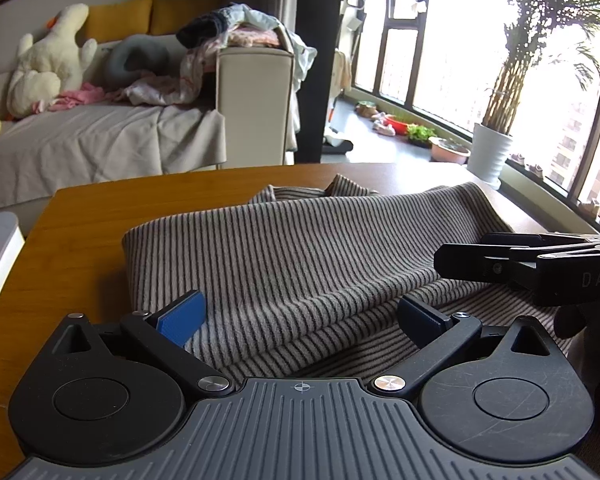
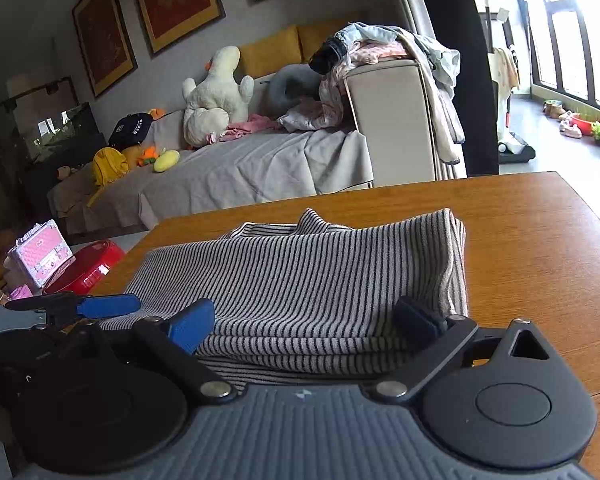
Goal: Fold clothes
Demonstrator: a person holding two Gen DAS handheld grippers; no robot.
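A grey-and-black striped garment (image 1: 284, 256) lies folded in layers on the wooden table (image 1: 80, 240). My left gripper (image 1: 300, 320) is open, its blue pads spread wide over the near folded edge, holding nothing. In the left wrist view, the right gripper's black fingers (image 1: 480, 264) reach in from the right, low over the cloth. In the right wrist view the same garment (image 2: 320, 272) fills the middle. My right gripper (image 2: 304, 322) is open too, straddling the stacked near edge. To its left sits a blue pad of the left gripper's fingers (image 2: 108, 306).
Bare table (image 2: 540, 248) lies right of the garment. A red box (image 2: 84, 268) and pink case (image 2: 40, 252) stand off the table's left. Behind are a sofa (image 2: 260, 168) with a plush toy (image 2: 216, 96), a pile of clothes (image 1: 236, 32) and a potted plant (image 1: 492, 148).
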